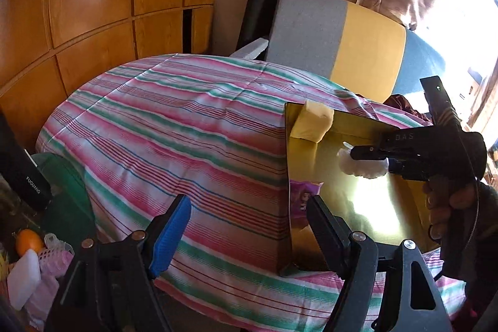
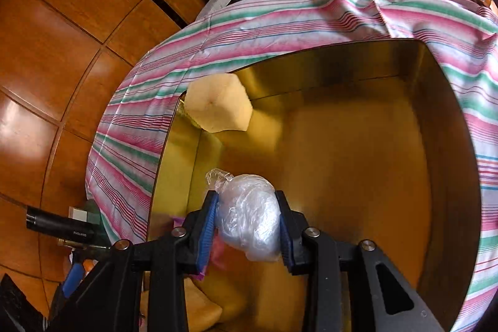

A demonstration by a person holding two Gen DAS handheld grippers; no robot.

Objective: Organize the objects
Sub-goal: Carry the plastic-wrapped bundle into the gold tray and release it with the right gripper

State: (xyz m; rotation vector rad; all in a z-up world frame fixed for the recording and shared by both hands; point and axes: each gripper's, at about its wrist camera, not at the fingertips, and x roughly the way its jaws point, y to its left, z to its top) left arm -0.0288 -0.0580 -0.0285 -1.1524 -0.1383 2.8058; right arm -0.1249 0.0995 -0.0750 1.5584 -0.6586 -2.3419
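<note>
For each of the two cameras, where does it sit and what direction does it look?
Left wrist: sits on the open left claw, looks down over the striped cloth toward the gold box; a hand and the right claw show.
Right wrist: sits on the right claw, looks down into the box, gripping the plastic bag bundle.
Shared: box, bundle, yellow sponge.

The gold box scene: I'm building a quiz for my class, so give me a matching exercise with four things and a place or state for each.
Things:
1. plastic-wrapped bundle
2. yellow sponge
3. left gripper
4. gold box

Places or states:
A. resting on the striped cloth
B. open, holding nothing
C. clamped in the right gripper
D. perched at the box's corner rim

Pairs: 1-C, 2-D, 3-B, 4-A
</note>
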